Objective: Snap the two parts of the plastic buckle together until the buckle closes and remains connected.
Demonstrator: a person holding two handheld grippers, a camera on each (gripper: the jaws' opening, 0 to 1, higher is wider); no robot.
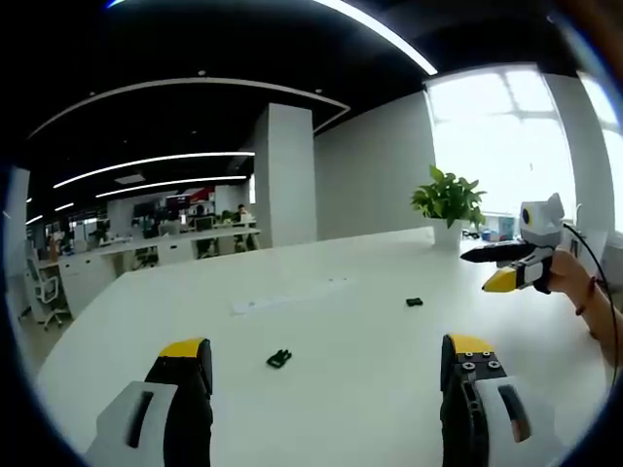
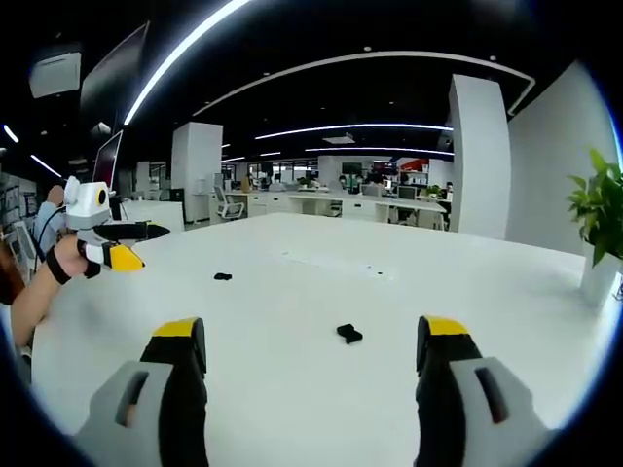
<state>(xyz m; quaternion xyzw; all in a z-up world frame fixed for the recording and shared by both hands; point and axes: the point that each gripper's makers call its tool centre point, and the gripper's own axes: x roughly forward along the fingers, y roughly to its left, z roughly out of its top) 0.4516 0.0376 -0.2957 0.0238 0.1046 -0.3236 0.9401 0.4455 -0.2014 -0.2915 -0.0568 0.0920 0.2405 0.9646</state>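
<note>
Two small black buckle parts lie apart on the white table (image 1: 331,409). In the left gripper view one part (image 1: 279,358) rests just ahead between my jaws, and the other part (image 1: 414,302) lies farther off to the right. My left gripper (image 1: 326,352) is open and holds nothing. The right gripper (image 1: 493,269), held by a hand, hovers above the table at the right. In the right gripper view one buckle part (image 2: 348,334) sits between my jaws and the second (image 2: 223,276) lies farther left. My right gripper (image 2: 311,336) is open and empty. The left gripper (image 2: 139,245) hovers at the left.
A potted plant (image 1: 449,199) stands at the table's far edge near a bright window; it also appears as the plant (image 2: 599,209) at the right. A pale flat strip (image 1: 258,305) lies mid-table. Office desks and a white pillar (image 1: 290,175) stand beyond.
</note>
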